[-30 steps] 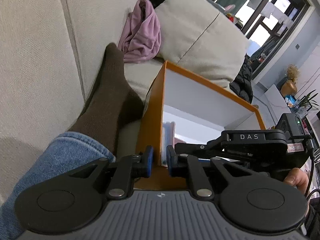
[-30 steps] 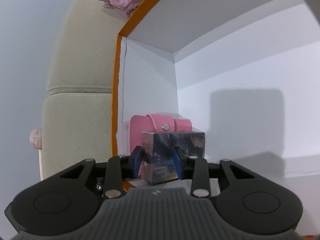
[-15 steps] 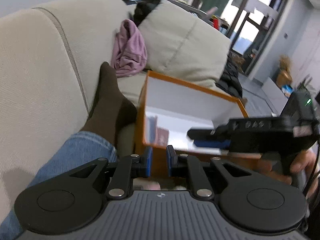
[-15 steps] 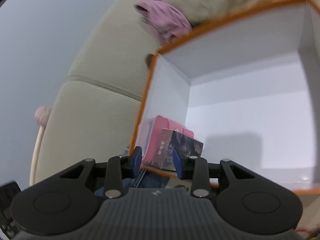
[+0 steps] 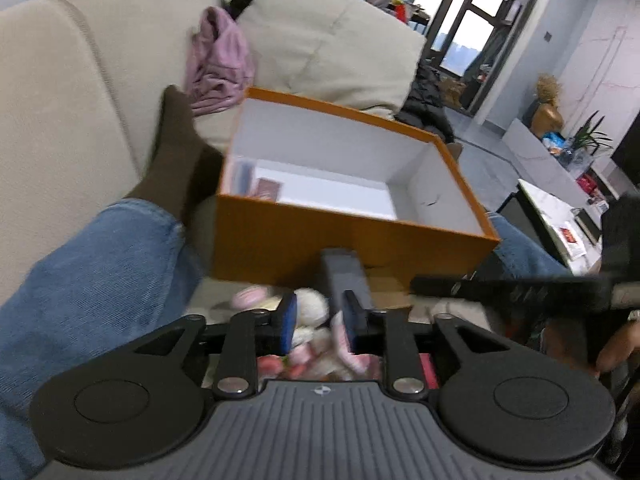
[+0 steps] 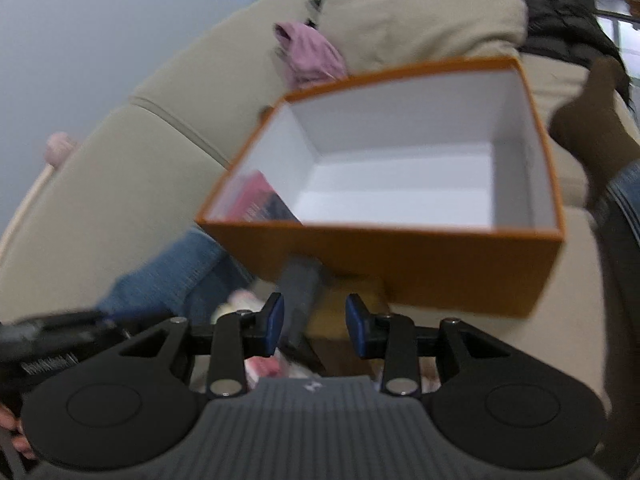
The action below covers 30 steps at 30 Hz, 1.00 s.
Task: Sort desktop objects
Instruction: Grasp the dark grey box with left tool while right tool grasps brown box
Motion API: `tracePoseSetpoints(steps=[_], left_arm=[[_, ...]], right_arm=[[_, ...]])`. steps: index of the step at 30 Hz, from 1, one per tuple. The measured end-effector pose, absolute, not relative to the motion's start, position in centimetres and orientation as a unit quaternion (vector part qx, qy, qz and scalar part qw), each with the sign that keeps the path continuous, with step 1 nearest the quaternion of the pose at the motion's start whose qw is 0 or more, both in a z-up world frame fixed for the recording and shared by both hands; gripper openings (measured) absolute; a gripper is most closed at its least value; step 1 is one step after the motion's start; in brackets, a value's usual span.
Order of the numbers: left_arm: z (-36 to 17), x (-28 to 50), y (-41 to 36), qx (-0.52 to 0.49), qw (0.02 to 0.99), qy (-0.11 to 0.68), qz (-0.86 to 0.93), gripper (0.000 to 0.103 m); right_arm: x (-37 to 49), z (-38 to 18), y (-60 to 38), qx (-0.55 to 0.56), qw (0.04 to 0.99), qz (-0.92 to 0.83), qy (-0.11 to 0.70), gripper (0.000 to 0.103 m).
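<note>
Orange cardboard box (image 5: 344,236) sits on the beige sofa (image 5: 80,92) between jeans-clad legs, holding a pink case and a dark carton (image 6: 276,210) in one corner. Left gripper (image 5: 318,322) and right gripper (image 6: 314,322) both hover spread apart, holding nothing, above blurred plush items (image 5: 308,312) near the box front

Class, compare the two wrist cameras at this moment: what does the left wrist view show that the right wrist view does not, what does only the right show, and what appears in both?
Only the left wrist view shows the window, a potted plant, a low white table and a blurred pink and white pile beyond the left gripper.

Only the right wrist view shows the bare grey wall and the right gripper, open.

Both show the orange box, small items in one corner of it, the beige sofa, the pink cloth, a brown sock, jeans and a dark grey object before the box.
</note>
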<state>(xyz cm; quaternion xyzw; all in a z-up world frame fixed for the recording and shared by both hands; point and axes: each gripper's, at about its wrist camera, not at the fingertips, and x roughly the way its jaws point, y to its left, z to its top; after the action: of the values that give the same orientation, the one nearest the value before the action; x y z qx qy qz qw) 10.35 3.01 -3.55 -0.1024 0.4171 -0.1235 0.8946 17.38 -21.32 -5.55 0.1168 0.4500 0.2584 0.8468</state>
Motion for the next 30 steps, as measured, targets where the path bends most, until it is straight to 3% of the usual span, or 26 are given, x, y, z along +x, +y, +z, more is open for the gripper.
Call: tracePoseSetpoints(steps=[4,12,17,19,25,30], left_arm=[[-4.5,13.3,1.7,-0.131,0.883,0.437,-0.111,0.048],[-6.7,16.8,-1.4,-0.098,0.869,0.474,-0.103,0.056],[-8.5,17.8,-2.0,-0.094,0.853,0.503,-0.104,0.056],[-8.8,17.8,-1.9,-0.089,0.852,0.506,-0.102,0.043],[-8.6,17.1,0.1,-0.113,0.852,0.502,-0.098,0.040],[-8.8,16.9,1.6,-0.147,0.848,0.499,-0.101,0.039]], right_arm=[[16.7,-6.1,-21.7,0.101,0.851,0.246,0.452,0.037],[16.9,-6.7,-21.2,0.090,0.854,0.250,0.447,0.037],[17.3,-7.1,-20.9,0.086,0.852,0.254,0.450,0.042],[17.5,-7.3,-20.8,0.083,0.851,0.253,0.453,0.043],[17.9,-7.3,-19.1,0.070,0.848,0.262,0.455,0.055],[18.0,-7.9,-16.5,0.015,0.853,0.250,0.457,0.058]])
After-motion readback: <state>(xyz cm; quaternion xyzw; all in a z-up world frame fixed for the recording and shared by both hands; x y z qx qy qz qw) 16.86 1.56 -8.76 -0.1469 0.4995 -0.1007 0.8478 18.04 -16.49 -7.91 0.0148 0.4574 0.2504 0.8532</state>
